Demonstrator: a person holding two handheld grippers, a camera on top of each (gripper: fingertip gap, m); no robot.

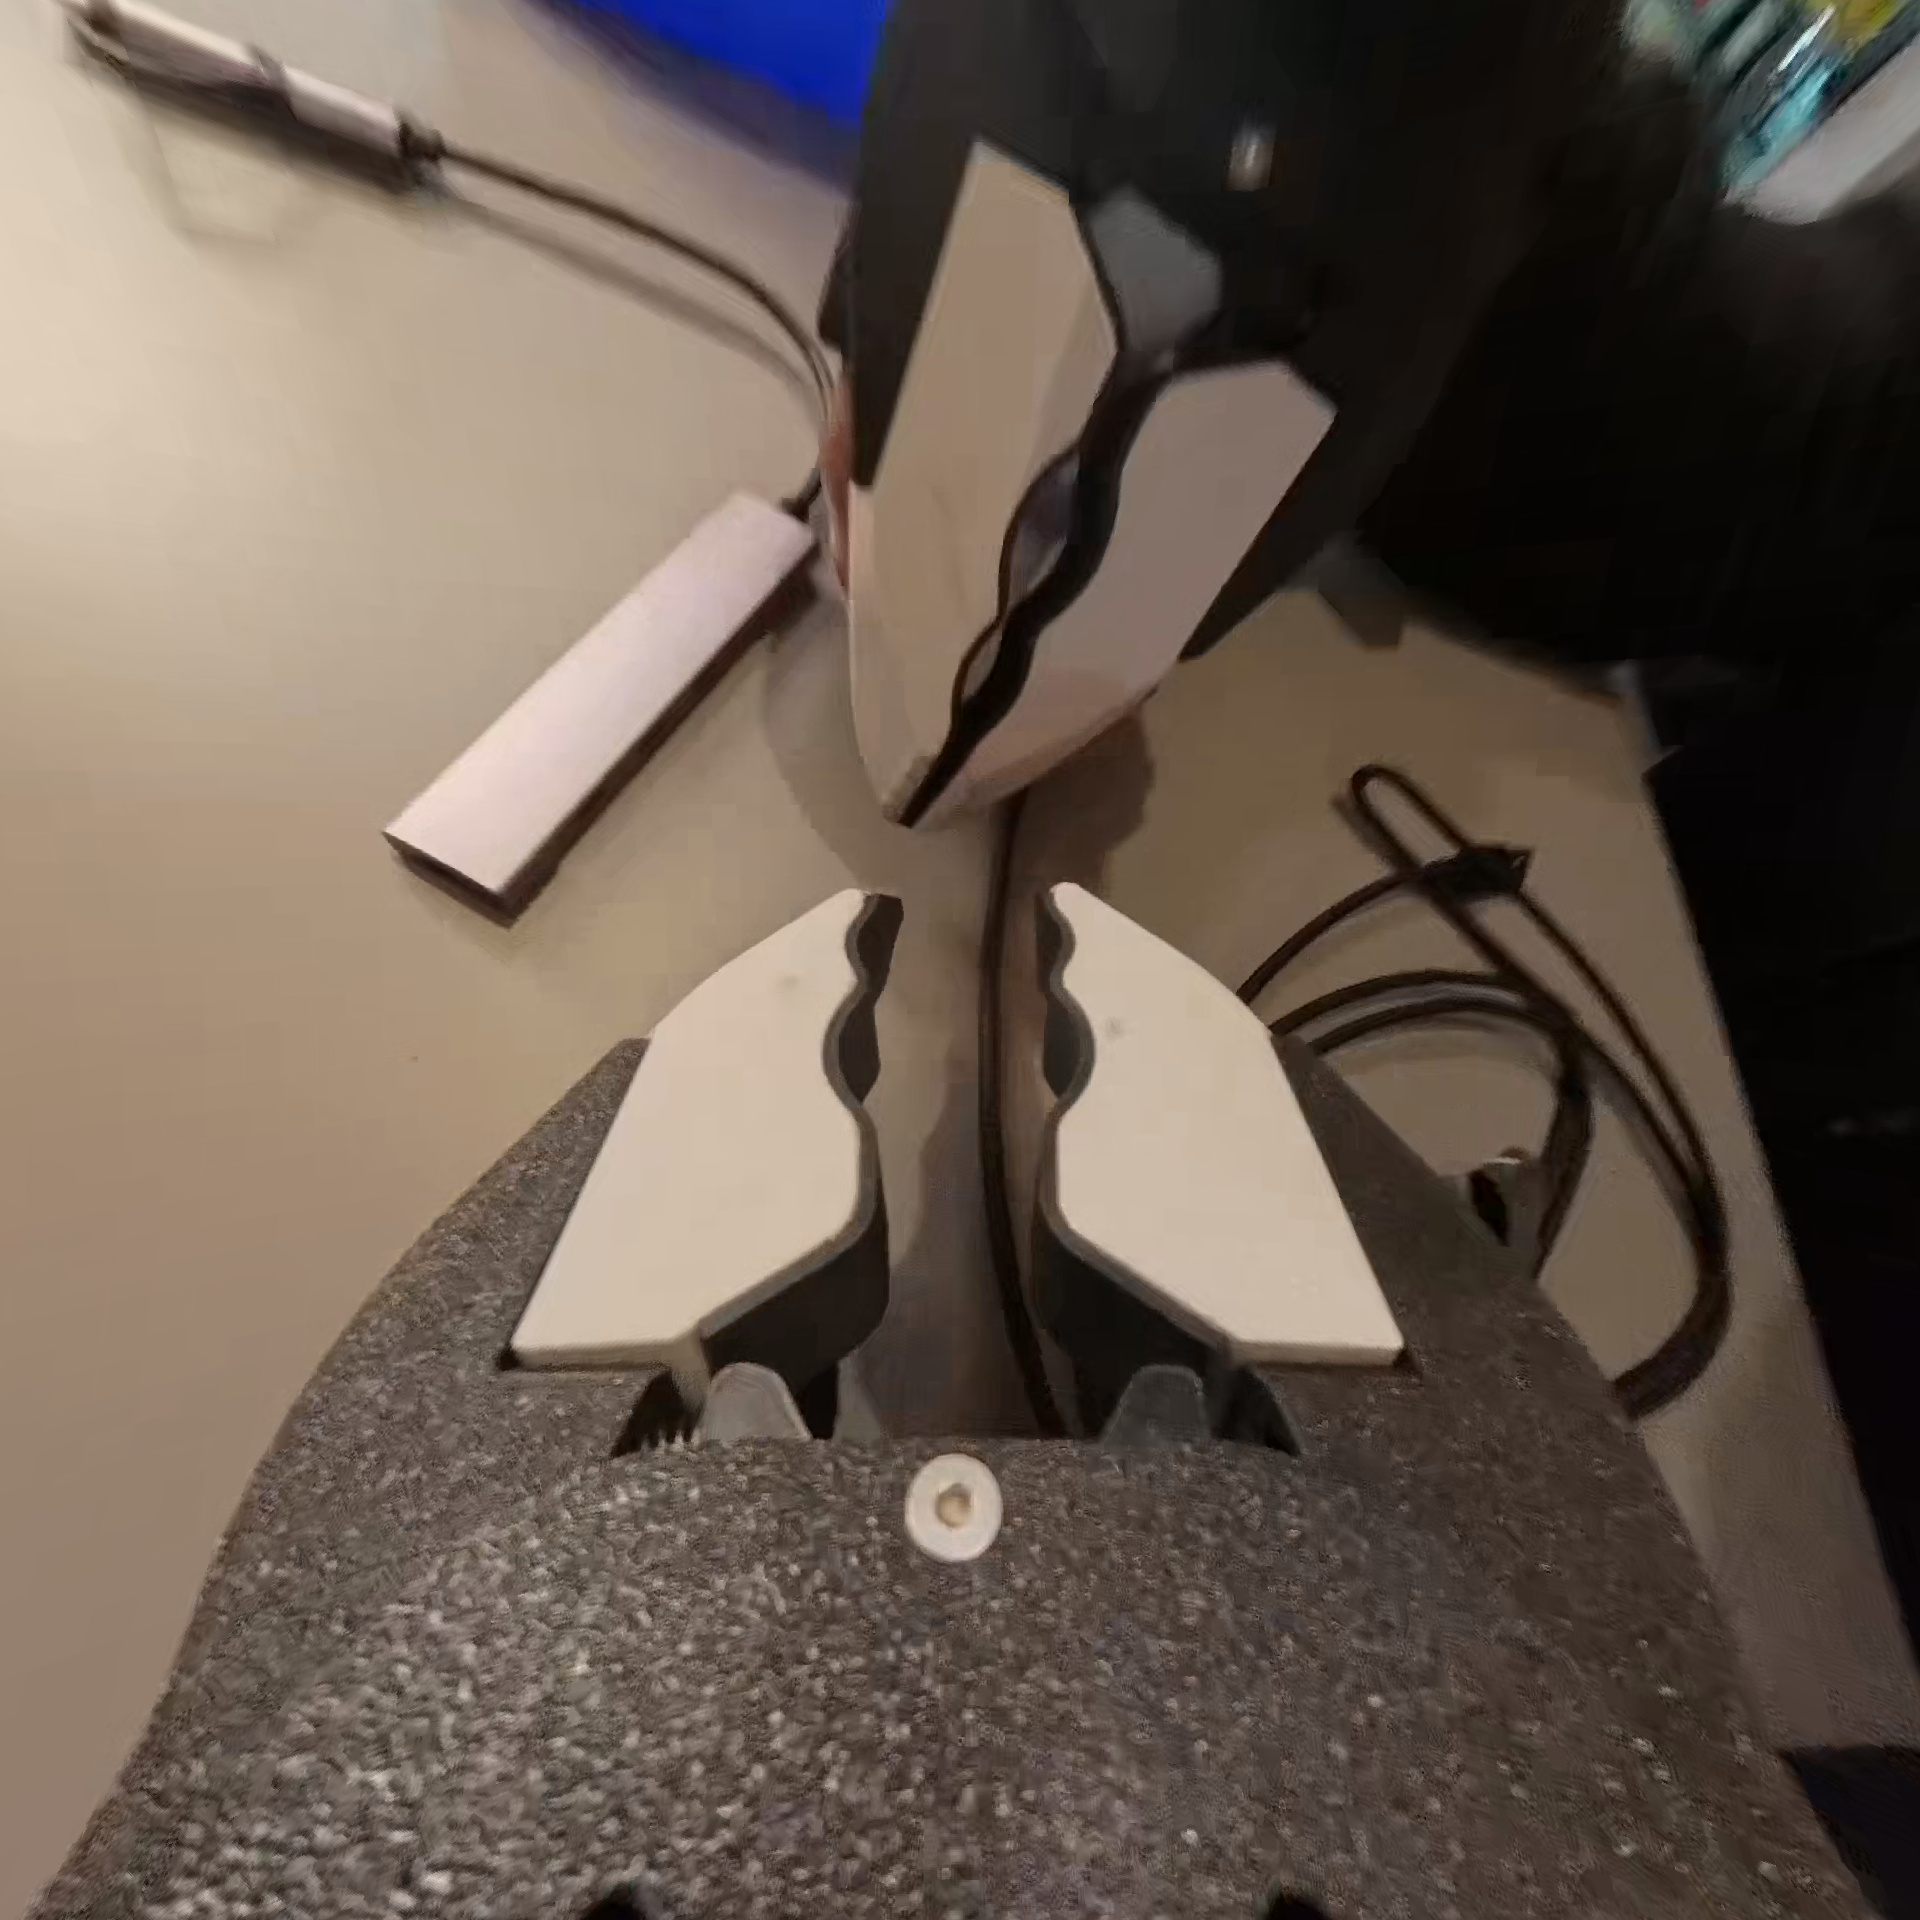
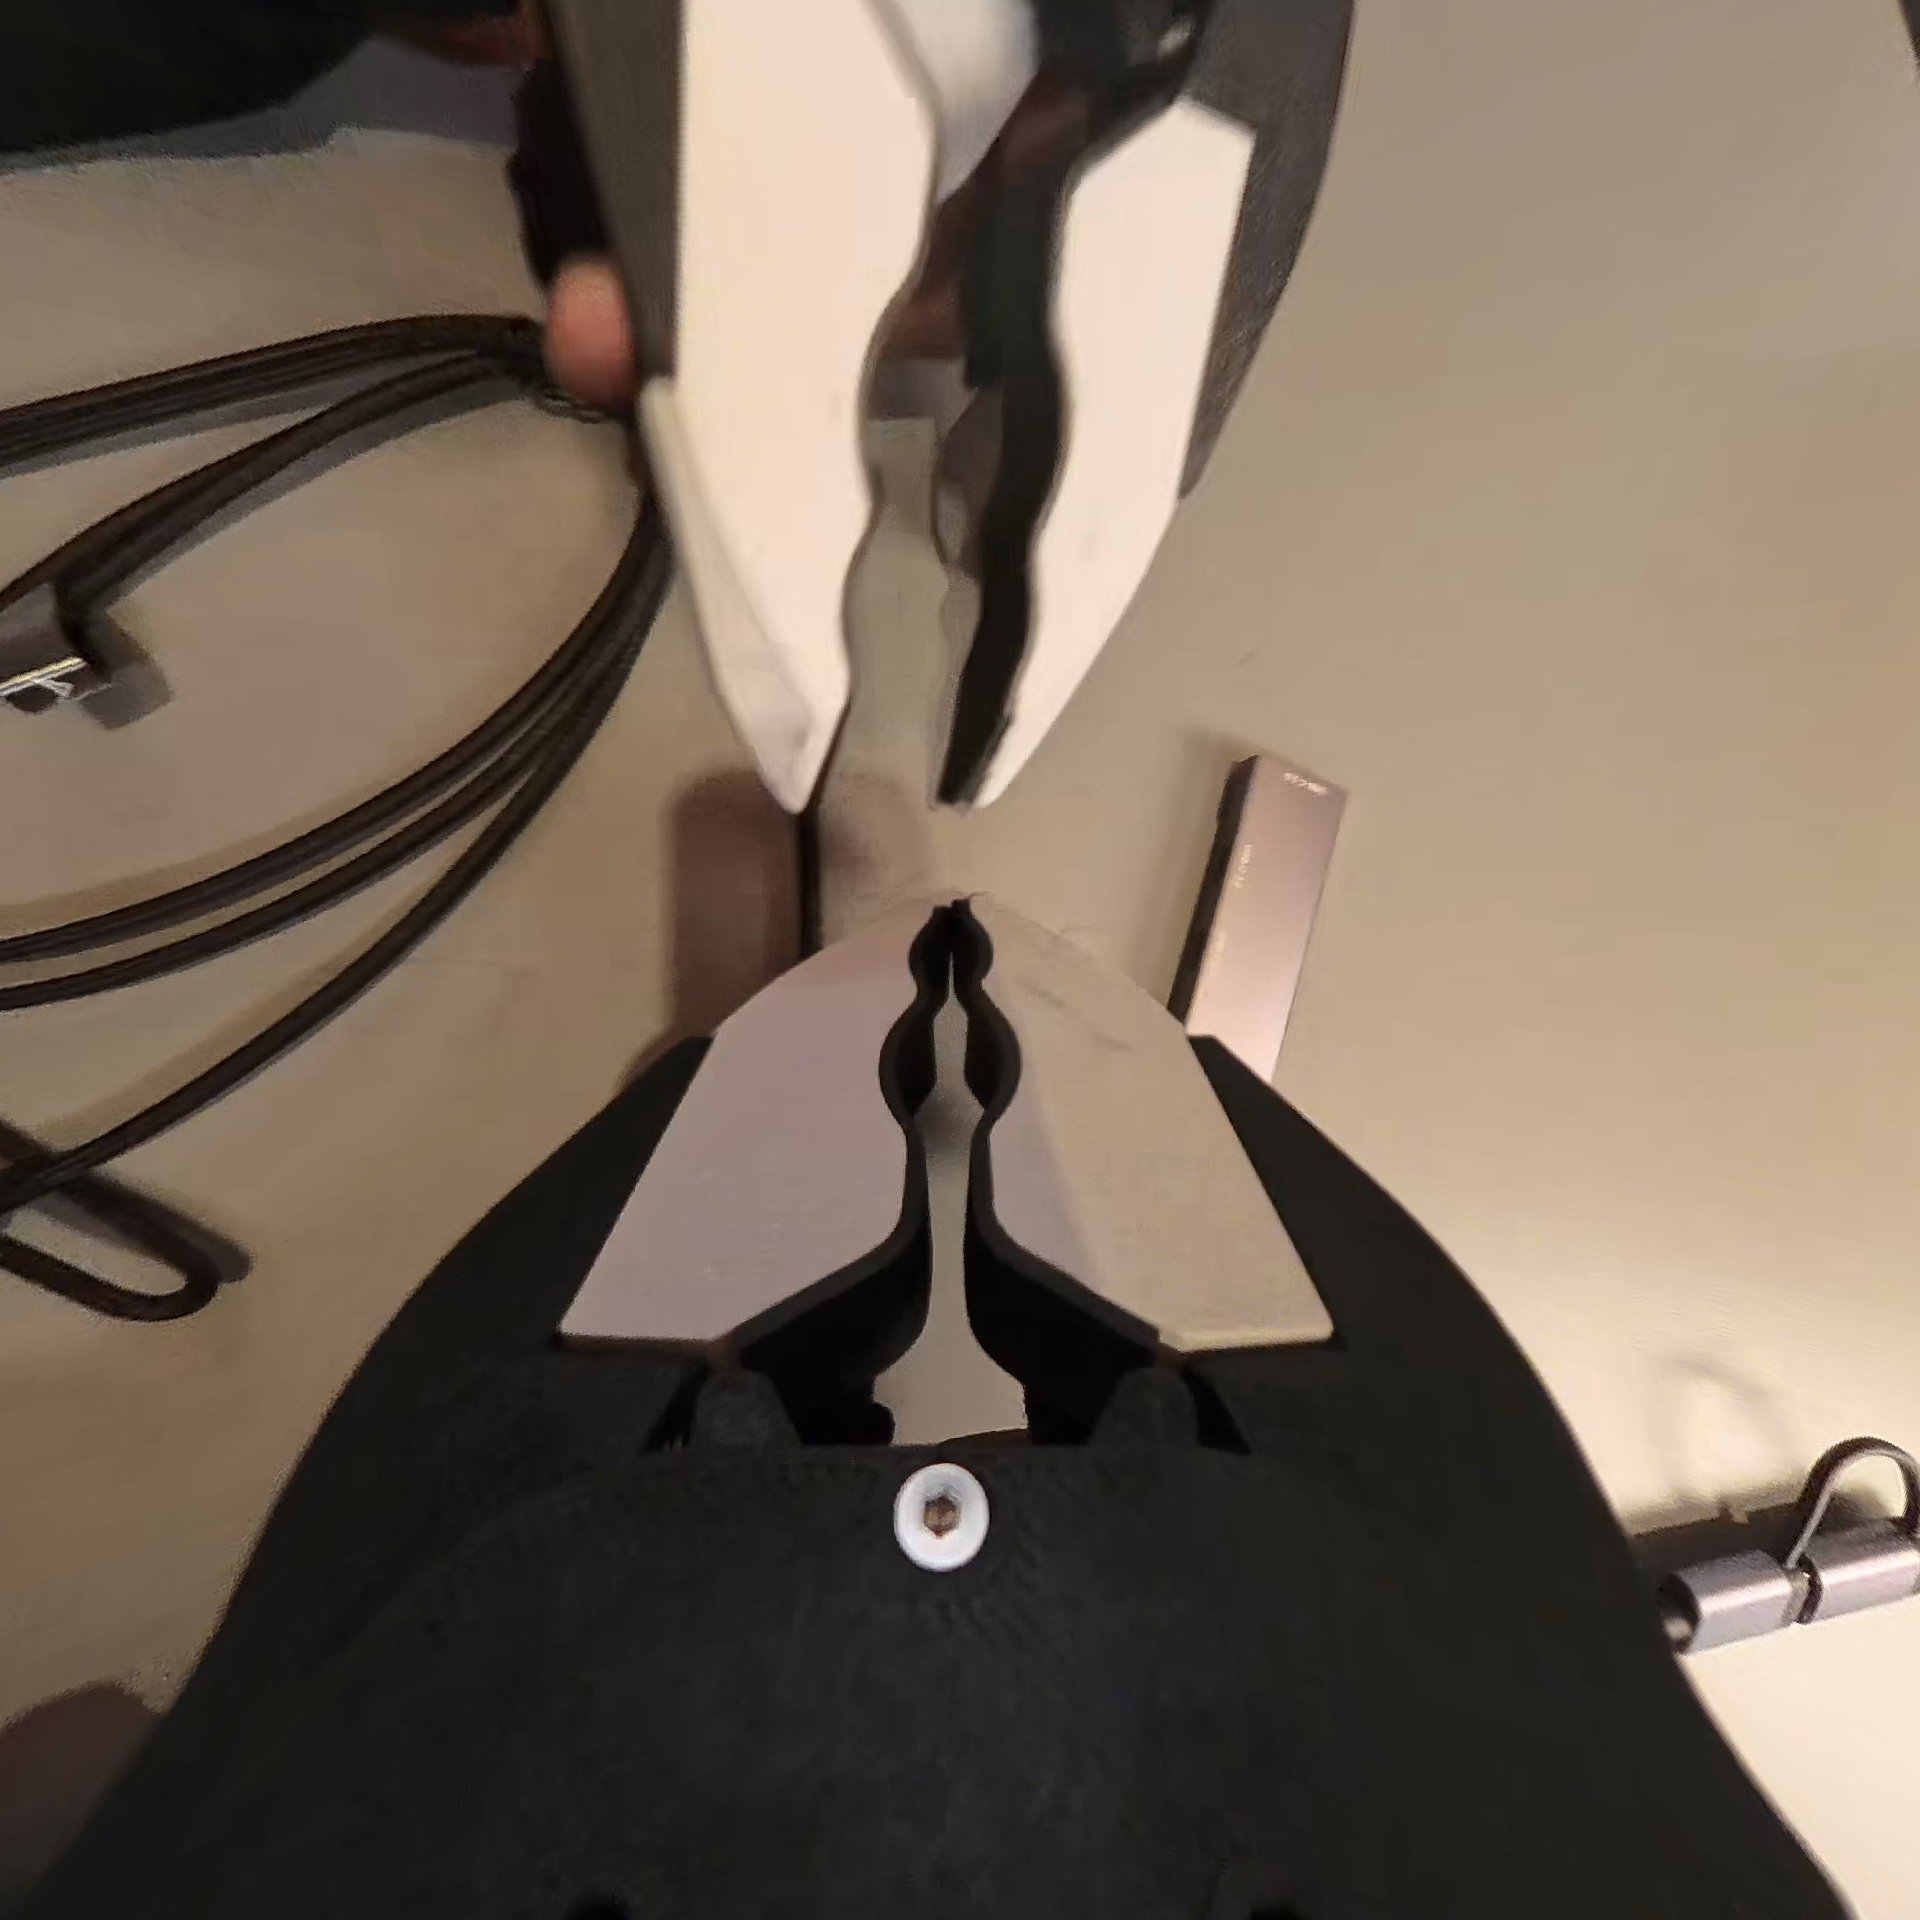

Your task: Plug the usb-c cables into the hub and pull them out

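Observation:
In the left wrist view my left gripper point(image 1: 966, 899) is open, with a black usb-c cable point(image 1: 997, 1091) running along the gap between its fingers without touching them. My right gripper point(image 1: 914, 810) comes down from above, shut, and the cable's upper end meets its tips. The silver hub point(image 1: 603, 696) lies flat on the table to the left of both grippers, with its own lead plugged in at the far end. In the right wrist view my right gripper point(image 2: 956, 909) is shut tip to tip and faces the open left gripper point(image 2: 883, 795). The hub point(image 2: 1257, 914) lies just to the right. The cable's plug is hidden.
Black coiled cables point(image 1: 1507, 1039) lie to the right on the beige table point(image 1: 208, 623); they also show in the right wrist view point(image 2: 312, 831). A grey adapter point(image 1: 312, 94) sits at the far left on the hub's lead. A dark sleeve point(image 1: 1558, 312) fills the upper right. The tips of both grippers are at nearly the same place. The hub point(image 2: 1257, 914) is about 6 cm from both grippers' fingertips. The left camera catches it too, in the left wrist view point(image 1: 563, 738).

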